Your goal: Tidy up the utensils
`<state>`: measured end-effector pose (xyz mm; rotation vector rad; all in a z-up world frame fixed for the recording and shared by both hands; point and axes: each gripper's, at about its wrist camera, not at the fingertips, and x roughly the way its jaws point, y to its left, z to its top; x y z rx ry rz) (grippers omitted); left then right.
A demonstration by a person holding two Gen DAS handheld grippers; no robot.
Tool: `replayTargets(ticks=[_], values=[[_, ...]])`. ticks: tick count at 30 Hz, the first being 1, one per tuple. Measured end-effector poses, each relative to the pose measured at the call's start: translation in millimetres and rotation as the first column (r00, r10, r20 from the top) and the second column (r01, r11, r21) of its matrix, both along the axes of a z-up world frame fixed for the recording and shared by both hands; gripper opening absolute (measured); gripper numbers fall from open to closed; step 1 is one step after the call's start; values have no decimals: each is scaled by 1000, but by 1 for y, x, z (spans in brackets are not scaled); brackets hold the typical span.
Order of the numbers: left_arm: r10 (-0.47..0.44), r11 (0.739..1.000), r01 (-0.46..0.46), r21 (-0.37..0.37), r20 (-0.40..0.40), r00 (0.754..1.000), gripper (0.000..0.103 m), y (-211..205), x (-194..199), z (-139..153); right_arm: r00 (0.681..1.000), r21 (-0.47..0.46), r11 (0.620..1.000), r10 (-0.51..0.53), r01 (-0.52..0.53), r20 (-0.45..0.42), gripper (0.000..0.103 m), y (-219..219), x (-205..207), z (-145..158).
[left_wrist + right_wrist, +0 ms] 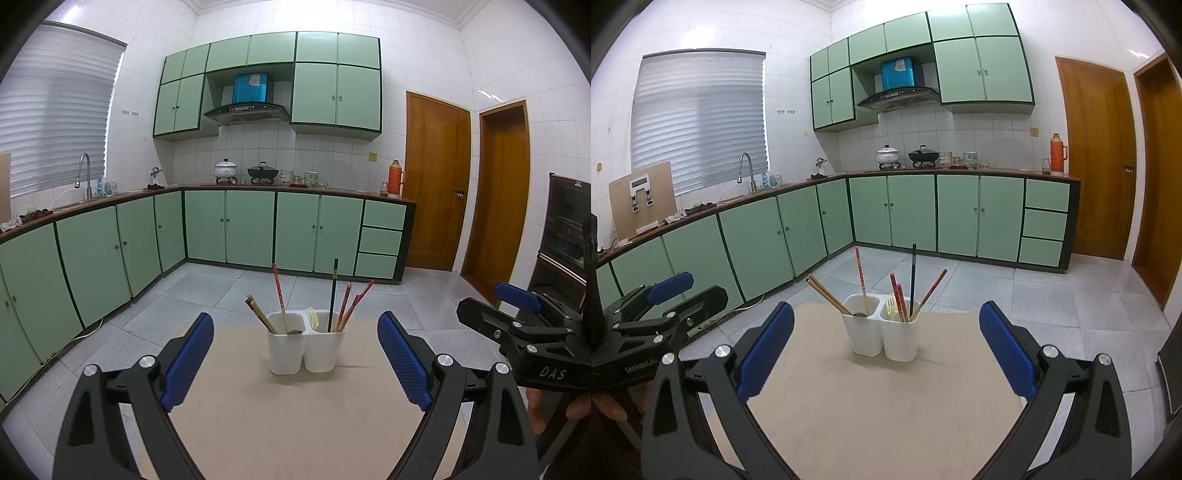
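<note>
Field notes, both wrist views. I hold both grippers back from the work, level, near edge of the beige table (pixel 295 406). Left gripper (pixel 295 354): jaws spread wide, nothing between the blue pads. Right gripper (pixel 886 347): the same, wide apart and empty.

White two-cell utensil holder (pixel 306 347) stands upright toward the far middle of the table, well apart from both grippers. Left cell: a pair of tan chopsticks (pixel 260 314) leaning left, one red-patterned chopstick (pixel 279 295) nearly upright, and a dark spoon bowl (pixel 294 332) just showing at the rim. Right cell: a pale plastic fork (pixel 313 318), one black chopstick (pixel 334 291) upright, several red chopsticks (pixel 354 304) leaning right.

No loose utensil lies on the table surface that I can see.

Judgement: every utensil in view already sits in the holder. That fits a sort already done, with chopsticks mixed across both cells; it fits equally a holder waiting to be re-sorted by kind. The pictures do not settle which, so I name no step. Any reach toward the holder would call for a narrow pinch on a thin stick without tipping the light holder
</note>
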<state>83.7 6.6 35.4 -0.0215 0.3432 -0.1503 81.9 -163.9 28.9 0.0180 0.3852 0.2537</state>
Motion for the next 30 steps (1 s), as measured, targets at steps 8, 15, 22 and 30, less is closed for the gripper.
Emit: replayTargets(ticks=[8, 15, 22, 30], values=[[1, 1000, -1, -1, -1, 1000, 88, 0, 0, 0, 1000, -4, 1000, 3, -3, 2, 97, 0, 0, 2], [2, 1000, -2, 0, -1, 1000, 88, 0, -1, 0, 1000, -5, 1000, 3, -3, 2, 97, 0, 1, 3], [2, 1000, -2, 0, -1, 1000, 88, 1, -1, 0, 1000, -5, 1000, 3, -3, -1, 97, 0, 2, 2], [4, 1000, -4, -3, -3, 1000, 88, 3, -2, -2, 1000, -6, 1000, 3, -3, -3, 97, 2, 3, 0]])
